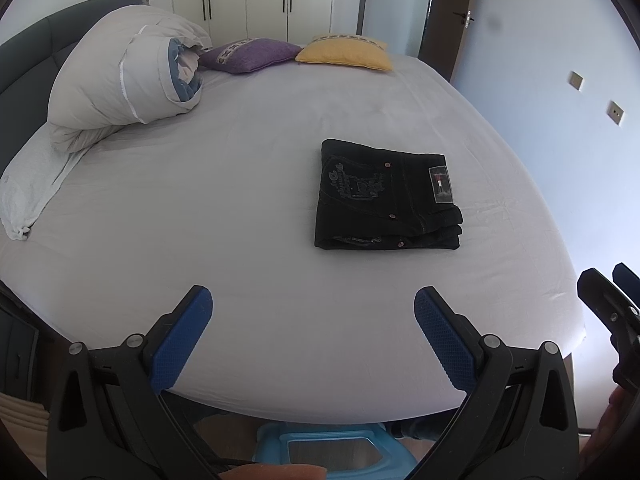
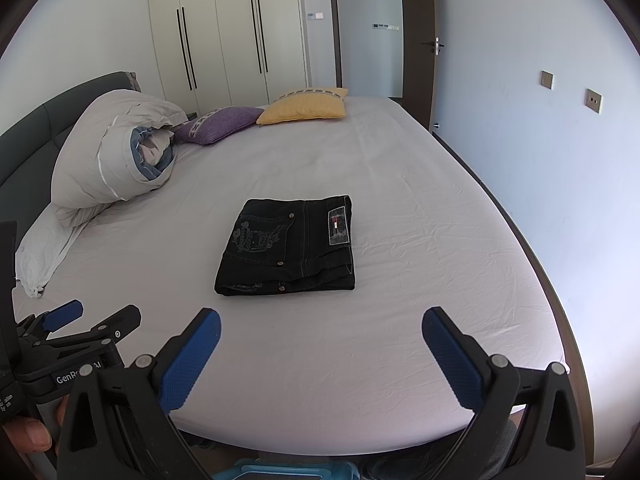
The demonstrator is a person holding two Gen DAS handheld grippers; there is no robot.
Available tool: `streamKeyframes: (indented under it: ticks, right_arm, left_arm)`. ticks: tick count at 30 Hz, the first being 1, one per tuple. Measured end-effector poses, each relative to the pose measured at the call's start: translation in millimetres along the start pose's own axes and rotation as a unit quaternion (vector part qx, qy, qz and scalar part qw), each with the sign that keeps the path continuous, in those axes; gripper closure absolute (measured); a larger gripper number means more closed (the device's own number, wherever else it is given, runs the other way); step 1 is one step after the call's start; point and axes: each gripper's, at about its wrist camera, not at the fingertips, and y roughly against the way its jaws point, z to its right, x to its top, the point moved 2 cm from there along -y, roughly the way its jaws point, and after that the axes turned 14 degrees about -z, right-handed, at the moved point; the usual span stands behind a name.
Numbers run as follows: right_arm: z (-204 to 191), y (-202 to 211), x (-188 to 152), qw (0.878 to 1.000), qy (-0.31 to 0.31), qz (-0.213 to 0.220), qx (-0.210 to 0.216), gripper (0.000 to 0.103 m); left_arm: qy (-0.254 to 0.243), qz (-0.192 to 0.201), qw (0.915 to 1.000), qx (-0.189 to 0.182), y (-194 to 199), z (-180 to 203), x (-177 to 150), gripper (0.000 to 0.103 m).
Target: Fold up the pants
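Note:
A pair of black jeans [image 1: 386, 196] lies folded into a compact rectangle on the pale sheet of the bed [image 1: 240, 200], its label patch facing up. It also shows in the right wrist view [image 2: 290, 246]. My left gripper [image 1: 314, 300] is open and empty, held above the bed's near edge, well short of the jeans. My right gripper [image 2: 322, 322] is open and empty, also near the front edge and apart from the jeans. The left gripper [image 2: 92, 314] shows at the left of the right wrist view, and the right gripper [image 1: 608, 276] at the right edge of the left wrist view.
A rolled duvet [image 1: 124, 84], a purple cushion [image 1: 250, 54] and a yellow cushion [image 1: 348, 52] lie at the far side. A white cloth [image 1: 32, 184] lies at the left. A blue stool [image 1: 332, 448] stands below the bed's front edge. A wall runs along the right.

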Motion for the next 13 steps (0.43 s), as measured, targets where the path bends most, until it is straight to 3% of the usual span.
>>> streamKeyframes:
  ticks: [13]
  right_arm:
    - [1.3, 0.3, 0.6, 1.0, 0.0, 0.0, 0.0, 0.0]
  left_arm:
    - [-0.005, 0.008, 0.9999, 0.005, 4.4, -0.4, 1.2, 0.0]
